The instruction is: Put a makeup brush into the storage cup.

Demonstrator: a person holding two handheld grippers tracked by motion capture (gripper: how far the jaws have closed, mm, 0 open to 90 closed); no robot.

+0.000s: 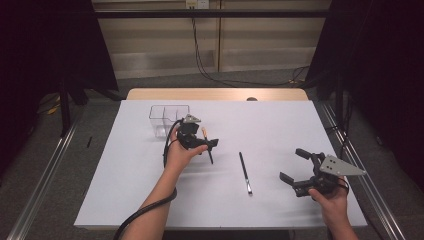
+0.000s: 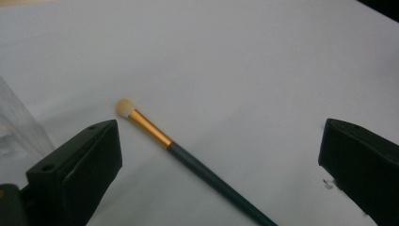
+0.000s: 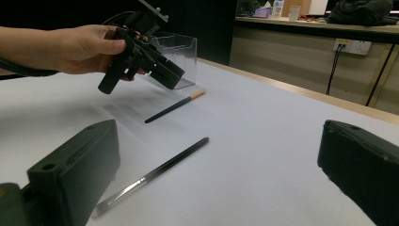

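Note:
A makeup brush (image 2: 188,157) with a pale tip, gold ferrule and dark green handle lies flat on the white table. My left gripper (image 2: 219,136) hovers just above it, open, with a jaw on each side of the brush and neither touching it. From above, that brush (image 1: 209,155) lies under the left gripper (image 1: 202,139). A thin black brush (image 1: 244,172) with a silver ferrule lies at the table's middle. My right gripper (image 1: 294,165) is held open near the front right, with nothing between its jaws, and it faces the black brush (image 3: 155,172).
A clear plastic compartment box (image 1: 162,117) stands at the back left, just behind the left gripper. The white sheet (image 1: 280,130) covers a wooden table. Dark curtains hang at both sides and cables run along the floor beyond.

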